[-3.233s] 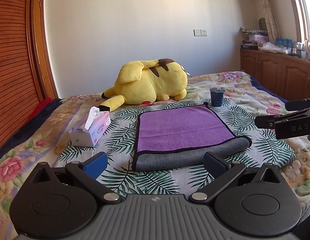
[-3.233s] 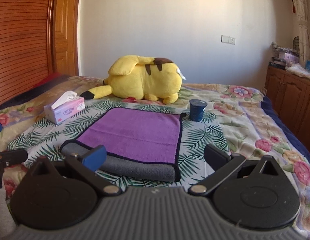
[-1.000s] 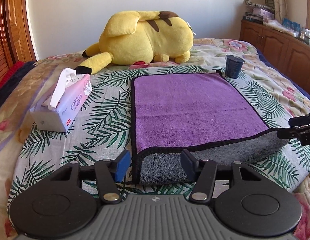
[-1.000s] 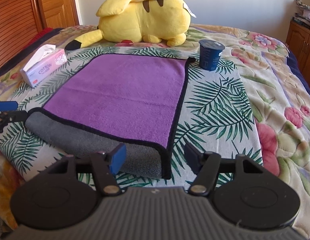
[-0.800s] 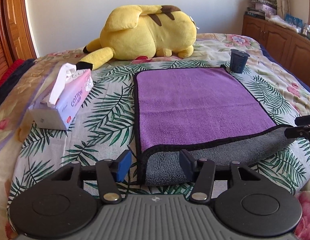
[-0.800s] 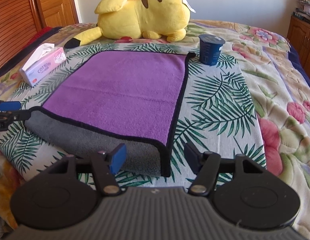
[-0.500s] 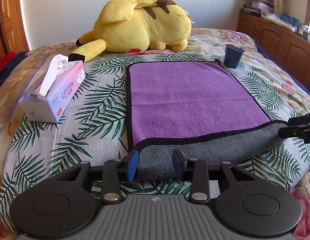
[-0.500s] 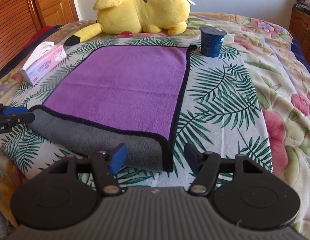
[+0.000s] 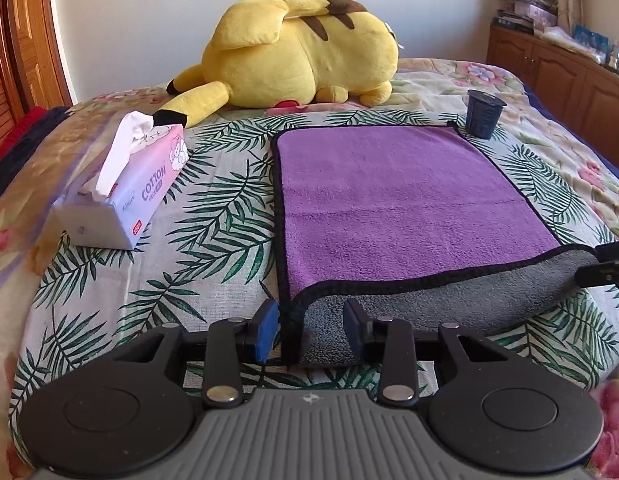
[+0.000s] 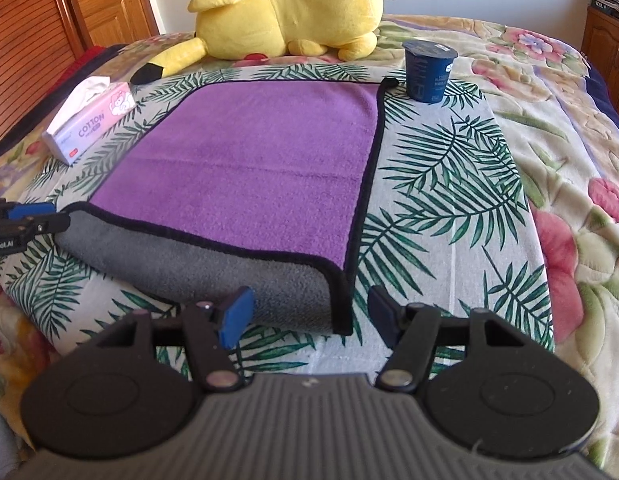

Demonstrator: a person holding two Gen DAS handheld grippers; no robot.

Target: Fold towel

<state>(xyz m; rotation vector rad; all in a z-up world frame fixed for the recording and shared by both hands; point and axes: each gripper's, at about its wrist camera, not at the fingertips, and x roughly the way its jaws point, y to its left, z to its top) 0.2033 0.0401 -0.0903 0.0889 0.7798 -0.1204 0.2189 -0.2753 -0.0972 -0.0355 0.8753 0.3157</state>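
Left wrist: your left claw point(image 9: 309, 330) stood narrow, unclosed, around the towel point(image 9: 389, 200) corner at 6 o'clock; pinch both layers.

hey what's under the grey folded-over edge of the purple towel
The grey flap lies folded over the purple towel, which rests on the palm-leaf bedspread. Whatever sits beneath the flap itself is covered.
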